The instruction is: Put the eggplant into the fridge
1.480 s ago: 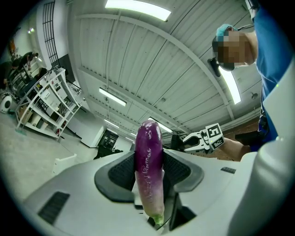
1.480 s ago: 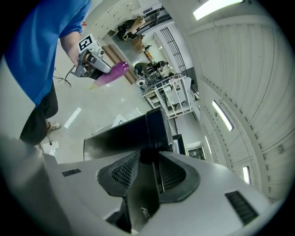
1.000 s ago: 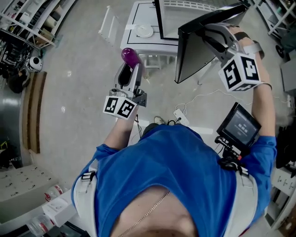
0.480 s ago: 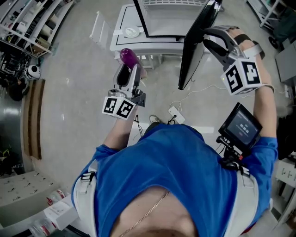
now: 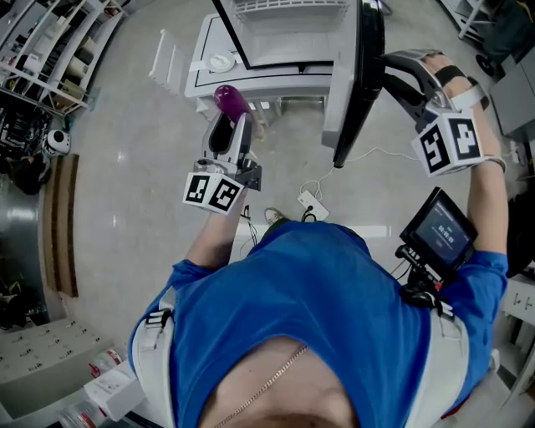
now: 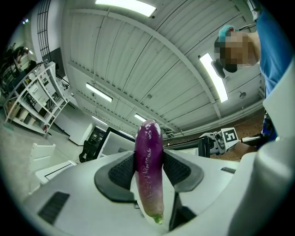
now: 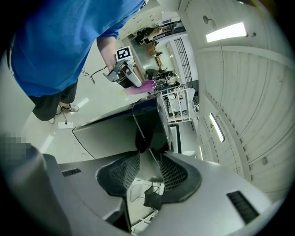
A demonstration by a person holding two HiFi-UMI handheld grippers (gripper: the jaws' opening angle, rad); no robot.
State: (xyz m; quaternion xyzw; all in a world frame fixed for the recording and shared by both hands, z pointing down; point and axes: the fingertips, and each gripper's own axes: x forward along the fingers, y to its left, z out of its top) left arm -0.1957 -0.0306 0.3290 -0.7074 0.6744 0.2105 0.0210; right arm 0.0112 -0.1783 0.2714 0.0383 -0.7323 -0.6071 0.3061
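The left tool (image 5: 236, 125) was closed on the eggplant (image 5: 231, 100), its two pads pressing the purple skin from either side in the left gripper view. The eggplant lay lengthwise along the tool. Its green stalk end sat back toward the tool's throat and its rounded end stuck out past the tips, tilted slightly upward. From the head view that rounded end pointed toward the far side of the scene, where the small white fridge (image 5: 267, 77) stood on the floor. The fridge's open cavity, with a white wire shelf (image 5: 288, 10) inside, lay far and a little to the right of the eggplant's tip, and the two were clearly apart. The right tool (image 5: 386, 73) was clamped on the free edge of the dark fridge door (image 5: 361, 75), with the slab running between its pads in the right gripper view. The door stood nearly edge-on at the right of the opening, so the mouth looked unobstructed on the eggplant's side. The left tool was the nearer one to the cavity and the only one free to deliver. The coming move would probably be a push away and slightly rightward, leading with the rounded end along the eggplant's own long axis. The lower front rim of the fridge was the part most likely to be clipped.
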